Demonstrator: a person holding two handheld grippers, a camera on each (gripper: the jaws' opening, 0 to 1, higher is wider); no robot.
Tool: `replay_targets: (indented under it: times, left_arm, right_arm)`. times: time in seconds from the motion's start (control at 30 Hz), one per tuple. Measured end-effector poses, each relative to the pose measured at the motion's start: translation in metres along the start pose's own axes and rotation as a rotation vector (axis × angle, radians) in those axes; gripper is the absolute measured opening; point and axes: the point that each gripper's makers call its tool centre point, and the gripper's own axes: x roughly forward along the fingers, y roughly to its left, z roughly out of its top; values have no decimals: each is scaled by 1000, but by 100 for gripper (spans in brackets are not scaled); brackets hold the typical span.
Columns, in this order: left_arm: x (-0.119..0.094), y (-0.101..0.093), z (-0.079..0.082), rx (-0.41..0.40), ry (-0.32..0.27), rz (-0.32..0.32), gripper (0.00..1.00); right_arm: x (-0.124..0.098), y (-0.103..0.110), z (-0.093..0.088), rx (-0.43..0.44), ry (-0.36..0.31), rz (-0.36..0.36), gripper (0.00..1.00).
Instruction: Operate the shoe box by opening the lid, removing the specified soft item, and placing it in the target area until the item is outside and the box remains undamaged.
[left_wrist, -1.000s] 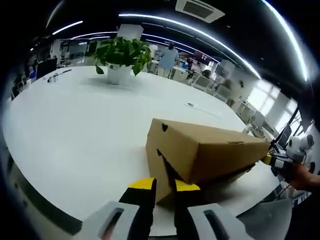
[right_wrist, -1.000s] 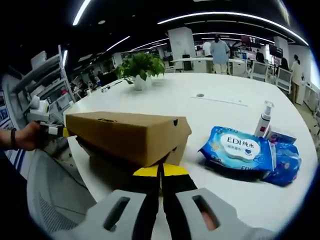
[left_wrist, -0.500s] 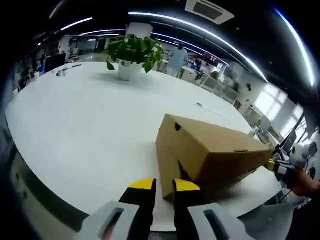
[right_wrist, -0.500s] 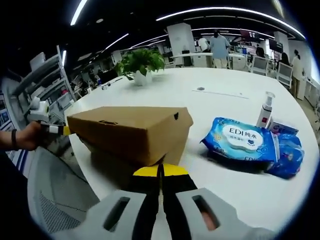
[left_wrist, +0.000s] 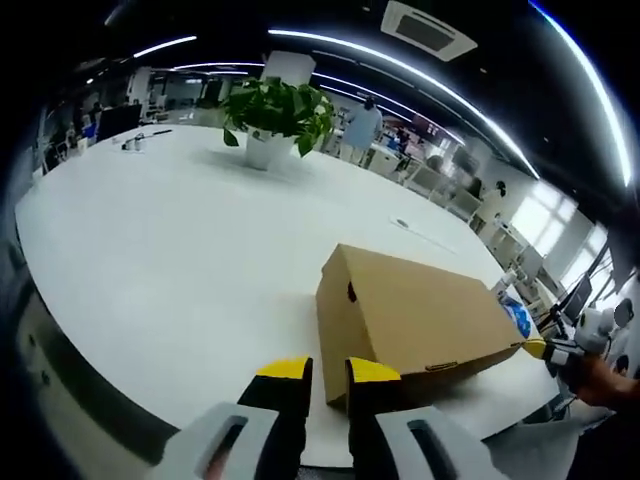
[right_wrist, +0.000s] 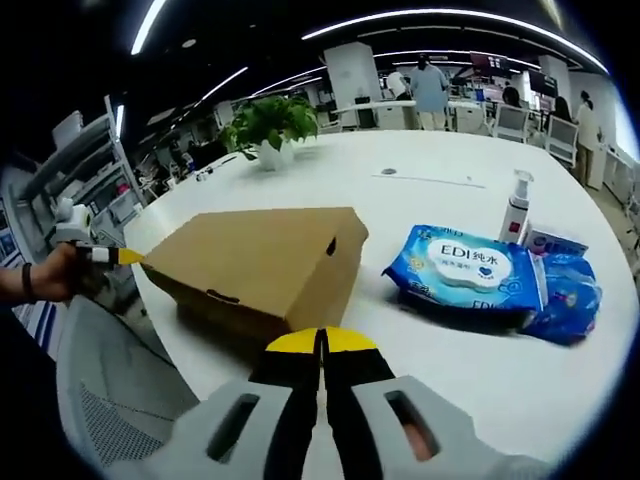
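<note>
Shoe box sits lid-down beside wipes pack w/ right gripper shut empty, left gripper slightly open, empty; thin cardboard prob. light, dents easily, so grip lid's front lip.

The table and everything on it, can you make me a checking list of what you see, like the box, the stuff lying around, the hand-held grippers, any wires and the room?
Surface: white table, large and rounded.
Job's things: cardboard shoe box near the table edge, lid down; the soft item cannot be seen.
Clutter: blue wipes pack, a second blue packet beside it, pump bottle, potted plant.
Grippers: left hand-held gripper jaws slightly apart, holding nothing; right hand-held gripper jaws closed, holding nothing.
Cables: nothing seen.
Surroundings: open office with ceiling strip lights, desks, people standing far off.
</note>
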Motion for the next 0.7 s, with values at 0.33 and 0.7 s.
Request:
replay_targets:
  times: [0.33, 0.7]
  left_arm:
    - [6, -19, 7, 0, -25, -78, 20]
    - [31, -31, -17, -23, 98, -143, 20]
  right_arm:
    - [13, 26, 27, 68, -75, 129, 21]
    - [32, 25, -3, 125, 25, 119, 27]
